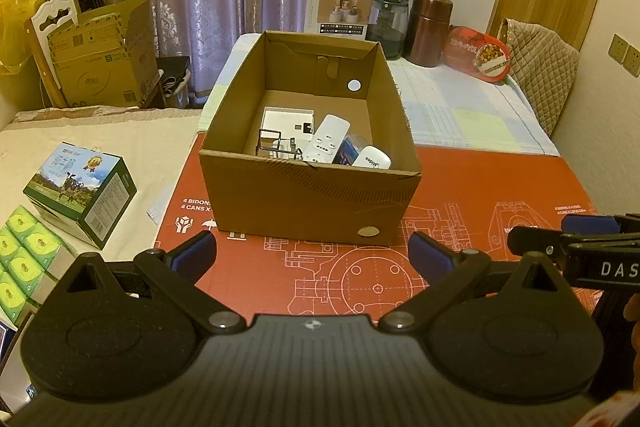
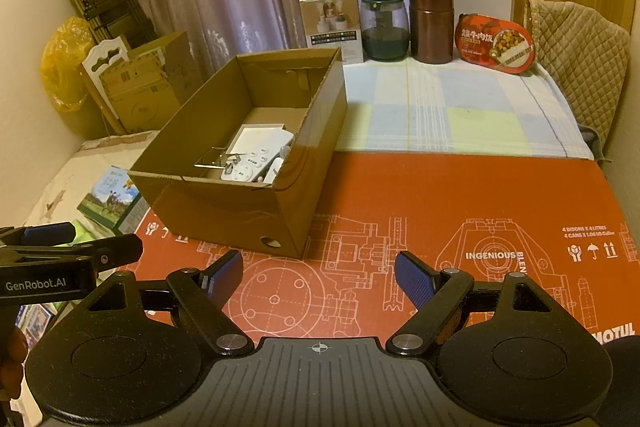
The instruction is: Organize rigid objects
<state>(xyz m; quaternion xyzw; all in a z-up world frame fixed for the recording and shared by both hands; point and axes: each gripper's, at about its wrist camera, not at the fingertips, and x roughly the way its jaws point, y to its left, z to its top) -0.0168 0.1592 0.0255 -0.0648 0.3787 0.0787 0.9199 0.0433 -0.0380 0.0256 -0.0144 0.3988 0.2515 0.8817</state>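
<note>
An open brown cardboard box [image 1: 312, 199] stands on a red printed cardboard sheet [image 1: 500, 187]. Inside lie a white remote [image 1: 326, 143], a second white remote marked Midea [image 1: 372, 159], a flat white box [image 1: 286, 121], a black wire rack [image 1: 276, 145] and a blue item [image 1: 347, 149]. My left gripper [image 1: 314, 253] is open and empty, just in front of the box. My right gripper [image 2: 318, 277] is open and empty, to the right of the box [image 2: 224, 203], over the red sheet [image 2: 460, 195]. The white remote [image 2: 258, 163] shows in the right wrist view too.
At the back stand a white product box [image 1: 338, 9], a dark glass jar [image 1: 387, 25], a brown canister [image 1: 430, 29] and a red food tray [image 1: 478, 53]. A milk carton box [image 1: 80, 191] and green tissue packs [image 1: 24, 255] lie at left. A quilted cushion [image 1: 540, 67] is at right.
</note>
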